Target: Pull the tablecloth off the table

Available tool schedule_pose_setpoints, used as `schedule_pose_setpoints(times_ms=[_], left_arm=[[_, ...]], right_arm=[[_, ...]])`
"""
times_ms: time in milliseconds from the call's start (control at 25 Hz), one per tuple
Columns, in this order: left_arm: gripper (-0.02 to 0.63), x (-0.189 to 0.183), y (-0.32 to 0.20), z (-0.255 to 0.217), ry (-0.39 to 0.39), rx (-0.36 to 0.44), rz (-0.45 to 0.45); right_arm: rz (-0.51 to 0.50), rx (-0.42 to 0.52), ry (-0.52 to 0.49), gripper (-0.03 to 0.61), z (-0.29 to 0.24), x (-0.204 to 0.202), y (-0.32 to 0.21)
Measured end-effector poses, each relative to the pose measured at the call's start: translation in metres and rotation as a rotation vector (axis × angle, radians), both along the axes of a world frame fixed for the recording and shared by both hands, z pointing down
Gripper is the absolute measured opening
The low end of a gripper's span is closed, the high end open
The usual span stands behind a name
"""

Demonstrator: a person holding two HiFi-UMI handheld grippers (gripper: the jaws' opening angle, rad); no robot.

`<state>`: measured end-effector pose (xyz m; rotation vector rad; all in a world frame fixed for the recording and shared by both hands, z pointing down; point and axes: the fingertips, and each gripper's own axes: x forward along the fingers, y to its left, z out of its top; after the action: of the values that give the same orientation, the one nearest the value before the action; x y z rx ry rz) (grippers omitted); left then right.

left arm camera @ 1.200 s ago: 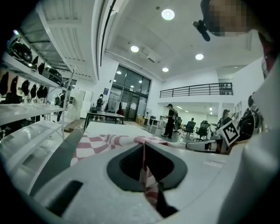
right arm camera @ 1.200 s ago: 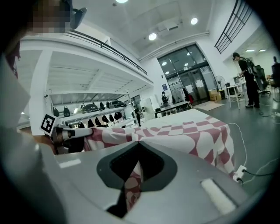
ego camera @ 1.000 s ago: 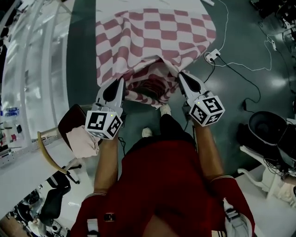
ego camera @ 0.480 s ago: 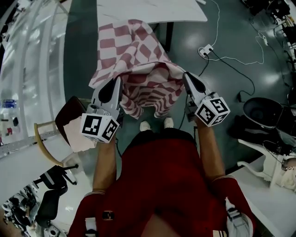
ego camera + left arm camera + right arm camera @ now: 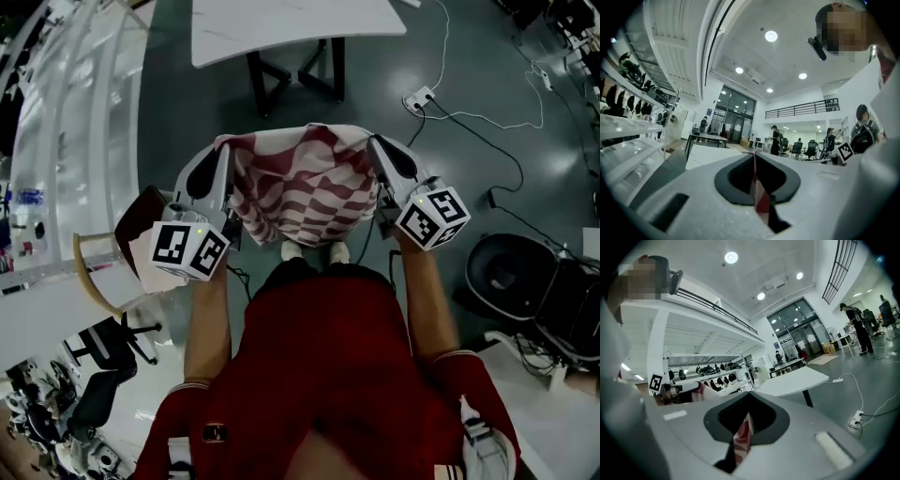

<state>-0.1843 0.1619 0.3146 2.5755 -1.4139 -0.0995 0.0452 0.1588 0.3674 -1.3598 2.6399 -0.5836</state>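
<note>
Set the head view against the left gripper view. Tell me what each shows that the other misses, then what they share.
Head view only: the whole cloth hanging bunched between the left gripper and right gripper, clear of the bare table, plus the floor's power strip. Left gripper view only: its jaws shut on a thin fold of cloth, ceiling lights, people standing far off. Both: the cloth and the left gripper.

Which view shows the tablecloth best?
Head view: the checked tablecloth hangs bunched between left gripper and right gripper, off the table. Each gripper view shows only a thin strip pinched in its shut jaws.
</note>
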Motion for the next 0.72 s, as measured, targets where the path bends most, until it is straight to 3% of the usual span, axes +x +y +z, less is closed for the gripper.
schedule_pose_setpoints(times_ms=[320,720], left_arm=[[0.008,0.021,0.013,-0.014,0.003,-0.001,-0.102],[0.008,0.021,0.020,-0.037,0.024,0.047,-0.073]], right_arm=[[-0.062,0.092,0.013,0.015,-0.038,0.040,-0.004],[-0.005,0.171,-0.010,0.015,-0.068,0.053,-0.002]])
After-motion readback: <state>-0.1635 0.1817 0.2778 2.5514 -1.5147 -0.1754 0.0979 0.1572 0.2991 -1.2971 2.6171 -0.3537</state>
